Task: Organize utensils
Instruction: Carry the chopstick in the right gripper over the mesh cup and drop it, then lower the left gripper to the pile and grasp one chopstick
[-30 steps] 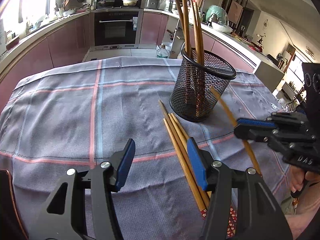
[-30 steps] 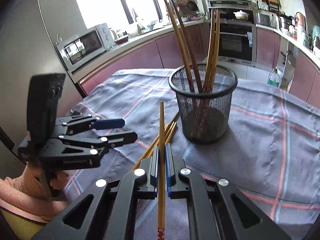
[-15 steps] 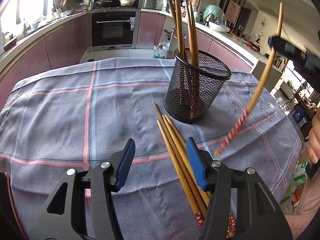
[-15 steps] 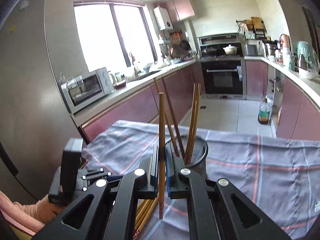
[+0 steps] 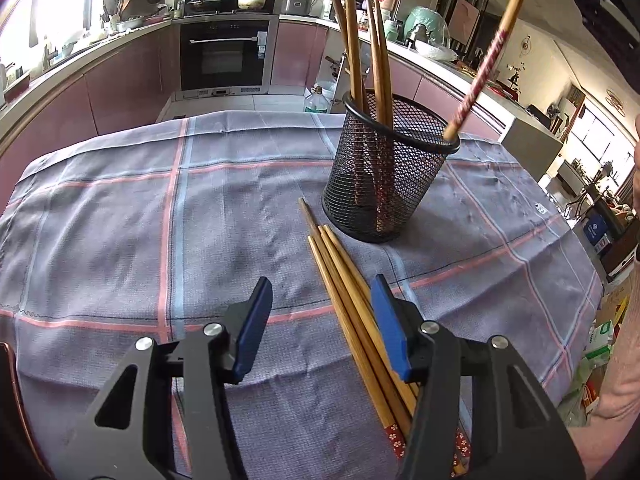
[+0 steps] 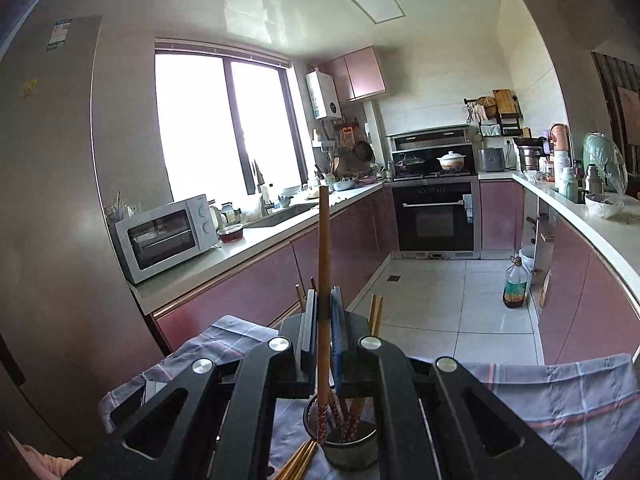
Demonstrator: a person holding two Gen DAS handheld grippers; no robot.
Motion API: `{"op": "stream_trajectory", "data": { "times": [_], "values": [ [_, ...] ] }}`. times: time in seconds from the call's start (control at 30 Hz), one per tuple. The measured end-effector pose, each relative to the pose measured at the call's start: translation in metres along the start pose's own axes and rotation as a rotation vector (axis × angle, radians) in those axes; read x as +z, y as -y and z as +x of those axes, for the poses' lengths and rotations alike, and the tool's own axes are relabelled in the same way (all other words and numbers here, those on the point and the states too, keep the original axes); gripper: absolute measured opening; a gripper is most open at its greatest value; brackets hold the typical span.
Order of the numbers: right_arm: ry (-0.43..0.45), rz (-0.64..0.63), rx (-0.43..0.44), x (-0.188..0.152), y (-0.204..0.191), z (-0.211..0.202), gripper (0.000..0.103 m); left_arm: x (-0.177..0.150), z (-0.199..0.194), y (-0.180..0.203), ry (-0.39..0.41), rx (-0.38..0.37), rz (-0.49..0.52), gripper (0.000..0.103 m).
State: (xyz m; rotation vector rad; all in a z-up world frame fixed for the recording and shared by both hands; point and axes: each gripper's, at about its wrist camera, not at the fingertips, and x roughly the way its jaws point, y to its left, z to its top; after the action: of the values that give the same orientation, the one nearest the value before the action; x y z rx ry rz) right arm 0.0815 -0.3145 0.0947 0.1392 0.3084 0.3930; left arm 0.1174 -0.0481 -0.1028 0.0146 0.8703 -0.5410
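A black mesh cup [image 5: 390, 176] stands on the checked cloth and holds several wooden chopsticks [image 5: 362, 48]. Several more chopsticks [image 5: 352, 304] lie flat on the cloth in front of it. My left gripper [image 5: 320, 328] is open and empty, low over the cloth, with the lying chopsticks by its right finger. My right gripper [image 6: 324, 320] is shut on one chopstick [image 6: 323, 248] and holds it upright above the cup [image 6: 352, 446]. In the left wrist view that chopstick [image 5: 486, 56] hangs tilted with its patterned lower end at the cup's right rim.
The grey cloth with pink and blue lines [image 5: 120, 220] covers the table. Its edge falls away at the right [image 5: 592, 280]. Kitchen counters, an oven [image 5: 224, 52] and a bottle on the floor [image 5: 318, 98] lie beyond.
My right gripper has lifted its chopstick off the cloth, turned it upright and carried it over the cup. My left gripper has stayed open in place.
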Motion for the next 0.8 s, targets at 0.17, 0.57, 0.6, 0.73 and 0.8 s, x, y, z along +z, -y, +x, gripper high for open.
{"op": "stream_trajectory", "data": {
  "times": [0.17, 0.57, 0.6, 0.73, 0.8],
  "values": [
    [0.005, -0.011, -0.049, 0.003, 0.006, 0.011, 0.005, 0.0, 0.003, 0.002, -0.005, -0.002, 0.004, 0.049],
    [-0.212, 0.007, -0.064, -0.04, 0.012, 0.069, 0.005, -0.001, 0.006, 0.006, -0.019, -0.009, 0.021, 0.045],
    [-0.231, 0.013, -0.062, -0.043, 0.013, 0.073, 0.005, -0.001, 0.007, 0.006, -0.019, -0.008, 0.024, 0.045],
    [-0.284, 0.03, -0.056, -0.051, 0.016, 0.084, 0.008, -0.001, 0.009, 0.009, -0.028, -0.011, 0.035, 0.043],
    [-0.3, 0.037, -0.065, -0.055, 0.018, 0.088, 0.011, -0.002, 0.01, 0.011, -0.033, -0.014, 0.039, 0.043]
  ]
}}
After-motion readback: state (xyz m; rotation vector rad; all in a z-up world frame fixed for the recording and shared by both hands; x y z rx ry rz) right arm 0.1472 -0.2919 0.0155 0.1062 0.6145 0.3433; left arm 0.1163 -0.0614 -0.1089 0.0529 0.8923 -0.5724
